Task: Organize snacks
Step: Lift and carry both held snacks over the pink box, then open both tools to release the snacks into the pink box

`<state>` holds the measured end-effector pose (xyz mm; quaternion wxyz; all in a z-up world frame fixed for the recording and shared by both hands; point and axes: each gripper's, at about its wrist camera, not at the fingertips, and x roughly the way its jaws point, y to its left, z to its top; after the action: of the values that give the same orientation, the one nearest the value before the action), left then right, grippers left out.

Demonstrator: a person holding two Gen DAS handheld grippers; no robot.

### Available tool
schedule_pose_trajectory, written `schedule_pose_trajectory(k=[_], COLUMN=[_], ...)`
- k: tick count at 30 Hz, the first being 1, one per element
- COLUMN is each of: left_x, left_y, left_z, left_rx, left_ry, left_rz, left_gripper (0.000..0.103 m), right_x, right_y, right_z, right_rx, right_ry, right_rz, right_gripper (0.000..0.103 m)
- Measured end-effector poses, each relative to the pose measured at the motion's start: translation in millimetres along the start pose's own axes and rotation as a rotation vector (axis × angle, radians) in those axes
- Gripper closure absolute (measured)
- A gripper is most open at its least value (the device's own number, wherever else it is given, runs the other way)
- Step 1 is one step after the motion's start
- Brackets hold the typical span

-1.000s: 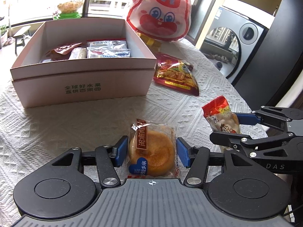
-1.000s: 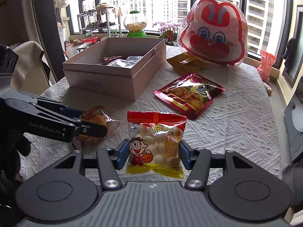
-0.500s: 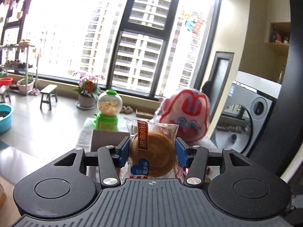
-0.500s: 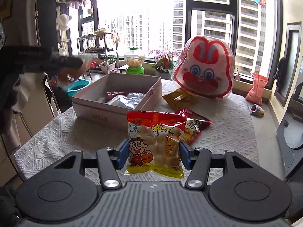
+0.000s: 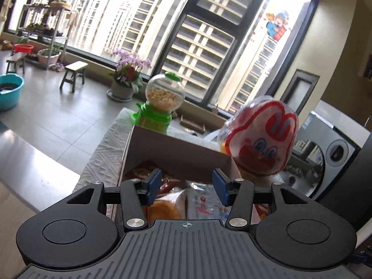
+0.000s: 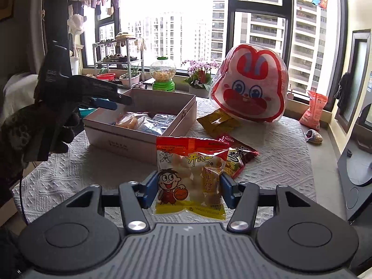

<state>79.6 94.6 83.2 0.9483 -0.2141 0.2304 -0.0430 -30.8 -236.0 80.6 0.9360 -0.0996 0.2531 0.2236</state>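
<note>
My left gripper is open and empty above the near end of the pink box. The round orange cake in clear wrap lies in the box below it, beside several other packets. In the right wrist view the left gripper hovers over the box and the cake lies inside. My right gripper is shut on a red and yellow bag of small round biscuits, held above the table's front.
A big rabbit-face bag stands at the back right of the table. A yellow packet and a red packet lie on the white cloth. A green candy dispenser stands behind the box.
My left gripper has moved over the box and opened, and the cake has dropped into it. My right gripper still holds the biscuit bag, slightly higher.
</note>
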Motion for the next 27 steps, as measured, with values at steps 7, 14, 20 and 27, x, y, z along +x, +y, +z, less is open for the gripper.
schedule_pose_trajectory(k=[7,14,20,27], left_x=[-56.4,-49.4,-36.6,-28.9], left_y=[-7.1,-7.0,12.7,22.5], left_z=[-3.5,-37.0,-62.8,-72.2], left_rx=[0.038,0.034,-0.042,-0.063], left_ry=[0.02,0.182,0.226,0.24], left_rz=[-0.066,-0.148,-0.156,-0.177], left_gripper=[0.049,0.049,0.049,0.049], right_x=[36.2,170.7,259.1,243.5], right_y=[23.2,65.9,90.5,65.1], right_z=[115.7,206.3,187.2,178.7], right_rx=[-0.064,0.051,0.067,0.086], right_ry=[-0.086,0.175,0.365,0.298], right_rz=[0.103,0.194,0.166,0.19], right_gripper=[0.048,0.048,0.047,0.046])
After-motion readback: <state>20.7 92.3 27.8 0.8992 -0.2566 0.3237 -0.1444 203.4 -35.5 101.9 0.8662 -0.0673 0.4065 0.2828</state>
